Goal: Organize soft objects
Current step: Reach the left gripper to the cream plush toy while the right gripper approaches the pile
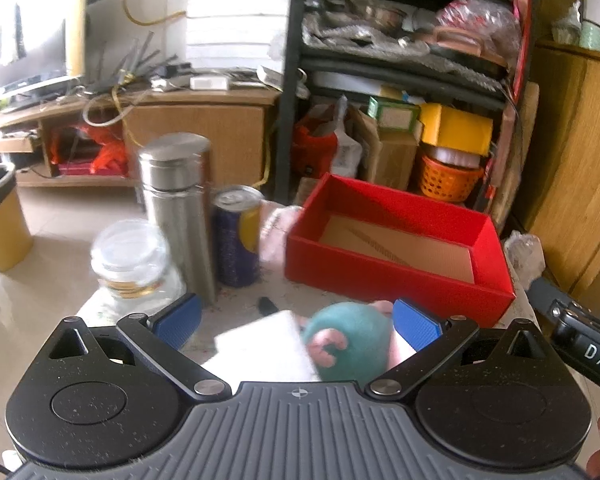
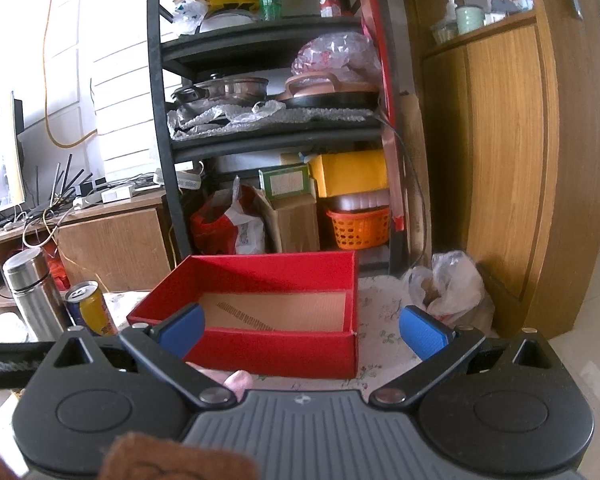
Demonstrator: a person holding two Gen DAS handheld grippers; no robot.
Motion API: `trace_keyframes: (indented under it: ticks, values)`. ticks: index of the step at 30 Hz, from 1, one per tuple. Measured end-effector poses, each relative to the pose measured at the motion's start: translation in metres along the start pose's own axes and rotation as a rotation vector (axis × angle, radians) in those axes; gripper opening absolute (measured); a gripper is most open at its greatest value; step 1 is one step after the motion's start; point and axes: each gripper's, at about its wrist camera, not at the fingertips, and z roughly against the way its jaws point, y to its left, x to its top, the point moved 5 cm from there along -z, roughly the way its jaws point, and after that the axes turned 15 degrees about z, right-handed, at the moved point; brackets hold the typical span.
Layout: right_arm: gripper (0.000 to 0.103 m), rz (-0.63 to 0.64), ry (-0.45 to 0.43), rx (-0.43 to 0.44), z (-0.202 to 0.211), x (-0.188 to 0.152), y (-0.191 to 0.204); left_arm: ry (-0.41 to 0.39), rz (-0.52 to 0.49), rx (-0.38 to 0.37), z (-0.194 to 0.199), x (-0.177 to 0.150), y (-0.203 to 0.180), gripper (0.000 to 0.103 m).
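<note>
A teal and pink plush toy [image 1: 350,342] lies on the table between the pads of my open left gripper [image 1: 298,322], next to a white soft square [image 1: 266,346]. A pink soft item [image 1: 274,232] lies behind the can, at the left end of the red box [image 1: 396,276], which has a bare cardboard floor. My right gripper [image 2: 302,330] is open and empty in front of the red box [image 2: 276,346]. A bit of pink plush [image 2: 238,382] shows just below its left finger. A brown plush edge [image 2: 172,460] shows at the bottom.
A steel flask [image 1: 180,216], a blue and yellow can [image 1: 238,236] and a glass jar [image 1: 134,258] stand left of the box. A plastic bag [image 2: 452,290] lies at the table's right corner. A black shelf unit [image 2: 268,120] and a wooden cabinet [image 2: 512,160] stand behind.
</note>
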Motion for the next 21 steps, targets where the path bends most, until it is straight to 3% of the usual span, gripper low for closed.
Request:
trace_keyframes:
  ticks: [4, 10, 21]
  values:
    - [0.079, 0.008, 0.007, 0.008, 0.008, -0.005, -0.003, 0.024, 0.004, 0.021, 0.019, -0.011, 0.022, 0.097]
    - [0.079, 0.013, 0.049, 0.037, 0.016, -0.012, -0.005, 0.167, -0.014, 0.031, 0.042, -0.058, 0.043, 0.097]
    - [0.079, 0.043, 0.093, 0.093, 0.028, -0.021, -0.002, 0.392, -0.092, 0.052, 0.018, -0.132, 0.028, 0.095]
